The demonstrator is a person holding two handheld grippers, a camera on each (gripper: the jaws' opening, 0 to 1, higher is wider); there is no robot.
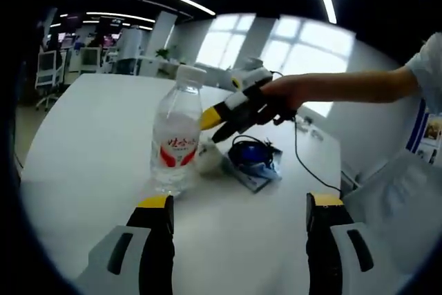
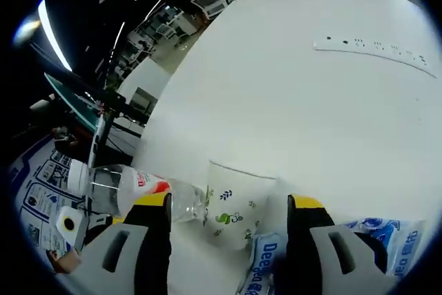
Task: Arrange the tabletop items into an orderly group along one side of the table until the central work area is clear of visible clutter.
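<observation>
Water bottle stands on the tabletop; right gripper view reveals a patterned cup between spread right tongs; left tongs spread too.

Both views closely face bottle from opposite sides.

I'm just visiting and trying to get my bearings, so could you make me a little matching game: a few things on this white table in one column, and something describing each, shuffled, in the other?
Things:
1. clear plastic water bottle with red label
2. clear glass cup with green leaf print
3. white power strip
4. blue-and-white packet

Descriptions:
A. lies far across the table
B. has a white cap
C. stands open-topped between the right gripper's jaws
D. carries blue printed letters

Pairs: 1-B, 2-C, 3-A, 4-D
</observation>
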